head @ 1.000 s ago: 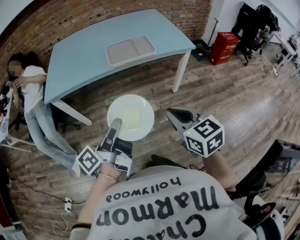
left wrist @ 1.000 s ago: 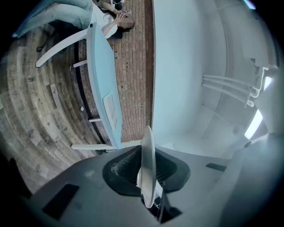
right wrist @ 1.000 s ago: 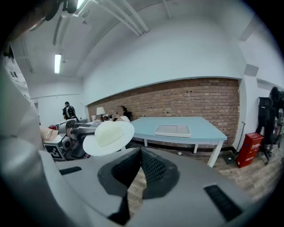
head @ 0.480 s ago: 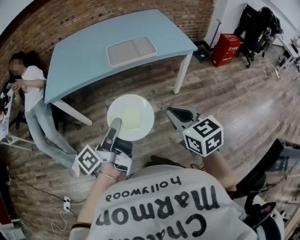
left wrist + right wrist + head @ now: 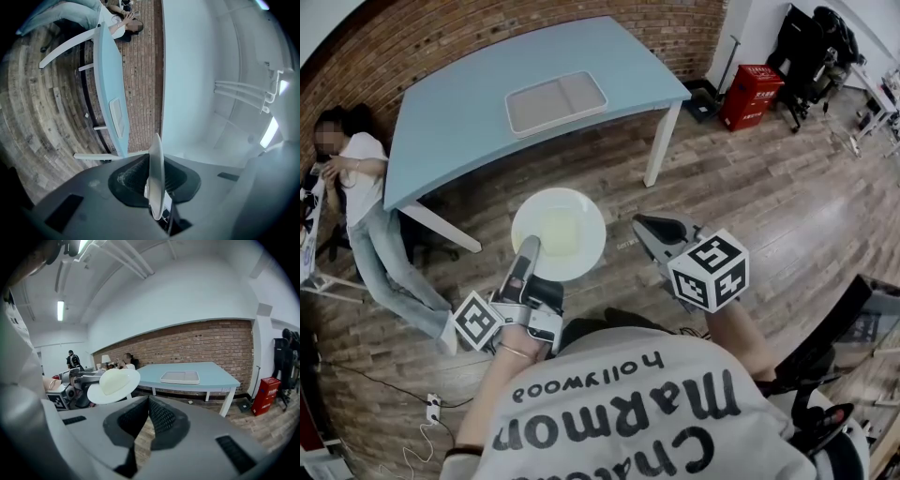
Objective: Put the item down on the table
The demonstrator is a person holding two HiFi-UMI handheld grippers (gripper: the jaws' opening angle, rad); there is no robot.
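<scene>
A round white plate (image 5: 559,232) with a pale square centre hangs over the wooden floor, short of the light blue table (image 5: 459,122). My left gripper (image 5: 530,247) is shut on the plate's near rim. The left gripper view shows the plate (image 5: 156,176) edge-on between the jaws. My right gripper (image 5: 640,225) floats to the right of the plate, apart from it, shut on nothing. In the right gripper view its jaws meet at my right gripper (image 5: 148,402), with the plate (image 5: 114,385) to the left and the table (image 5: 206,372) beyond.
A grey two-part tray (image 5: 556,101) lies on the table. A person (image 5: 358,183) sits by the table's left end against the brick wall. A red box (image 5: 751,94) and dark chairs (image 5: 811,47) stand at the far right. Cables (image 5: 422,412) trail on the floor.
The head view has drifted a little, so the table and tray sit slightly further left. The plate stays in the left gripper's hold and both grippers keep their pose.
</scene>
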